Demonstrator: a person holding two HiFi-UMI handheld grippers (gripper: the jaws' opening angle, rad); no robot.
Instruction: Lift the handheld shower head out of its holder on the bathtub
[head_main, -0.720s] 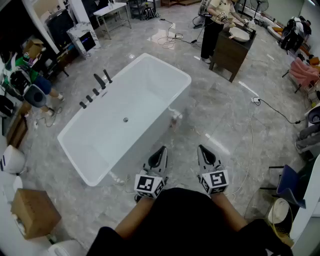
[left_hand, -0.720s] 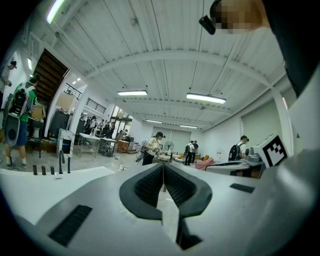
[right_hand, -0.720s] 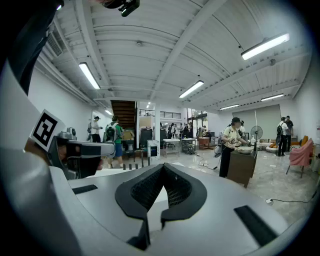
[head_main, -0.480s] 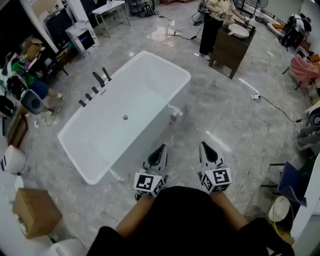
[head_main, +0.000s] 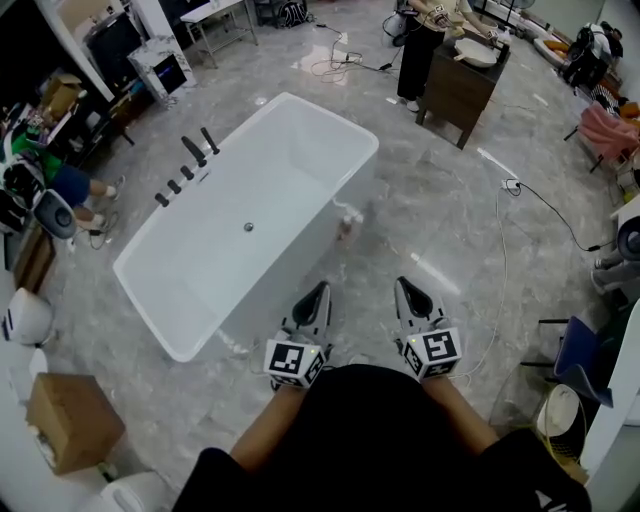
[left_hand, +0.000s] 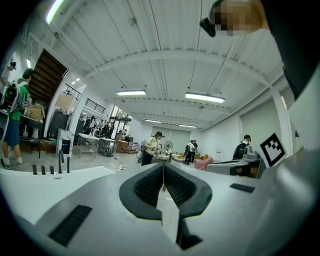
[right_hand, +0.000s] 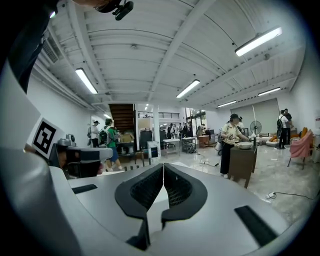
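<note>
Both jaws together, left gripper (head_main: 320, 290), right gripper (head_main: 403, 286), empty

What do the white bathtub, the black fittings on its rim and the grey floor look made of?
White freestanding bathtub: glossy acrylic or ceramic, judging by its smooth even sheen. Black fittings: probably matte-coated metal; no glints show. Grey floor: polished marble-look tile, veined with bright reflections.
</note>
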